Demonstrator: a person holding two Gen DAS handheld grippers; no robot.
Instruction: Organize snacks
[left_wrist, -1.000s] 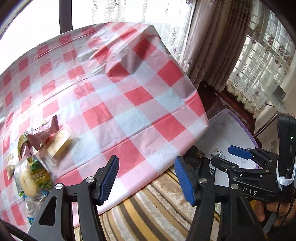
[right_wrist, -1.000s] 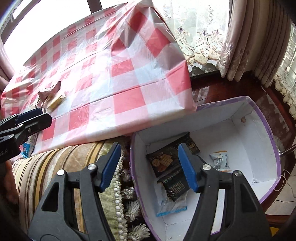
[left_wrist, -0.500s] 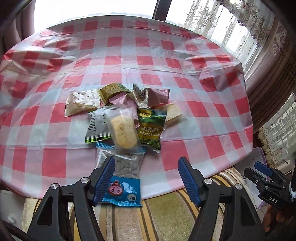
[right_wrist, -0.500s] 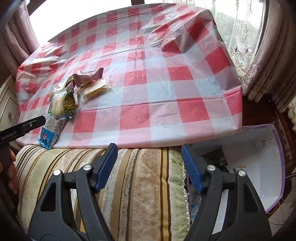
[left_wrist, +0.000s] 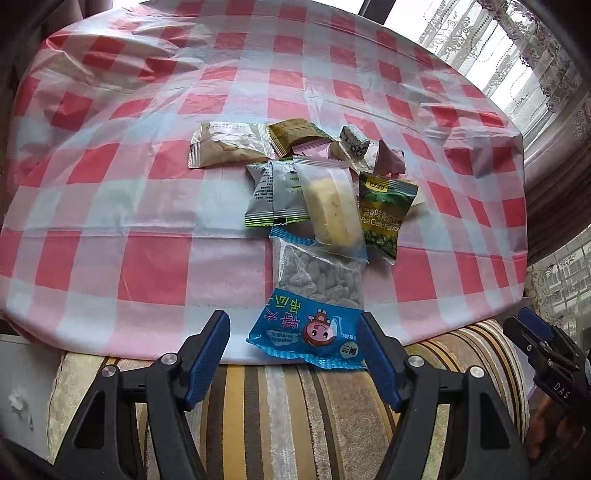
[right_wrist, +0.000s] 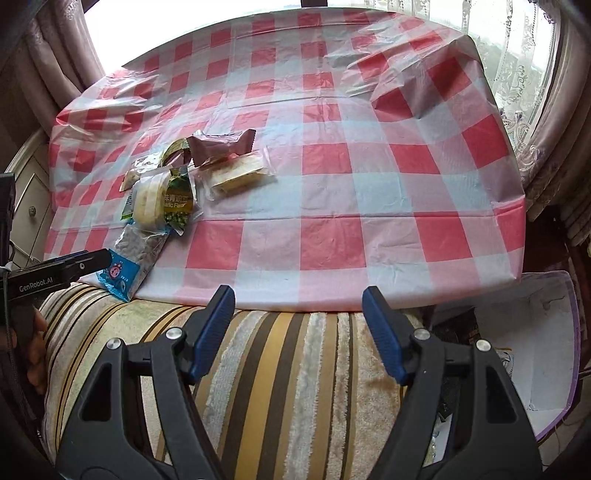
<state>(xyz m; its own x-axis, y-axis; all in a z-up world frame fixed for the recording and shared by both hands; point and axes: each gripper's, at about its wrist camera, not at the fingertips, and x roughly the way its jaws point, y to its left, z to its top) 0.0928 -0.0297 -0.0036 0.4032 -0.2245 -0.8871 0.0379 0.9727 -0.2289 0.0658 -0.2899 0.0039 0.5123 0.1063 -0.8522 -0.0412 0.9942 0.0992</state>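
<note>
A pile of several snack packets lies on the red-and-white checked tablecloth. Nearest the edge is a blue packet of seeds, overhanging the table. Behind it lie a clear-wrapped yellow cake, a green peas packet, a grey packet and a beige one. My left gripper is open just in front of the blue packet, its pads either side of it and not pressing. My right gripper is open over the striped cushion, empty. The white box with a purple rim sits low at the right.
The striped cushion runs along the table's near edge. Curtains hang at the right, and a white cabinet stands at the left. A hand holds each gripper's handle. Dark snack packets lie in the box.
Both views swung left, away from the box and onto the table. The left gripper now faces the snack pile, close to the blue packet. Both sets of jaws stand slightly wider.
</note>
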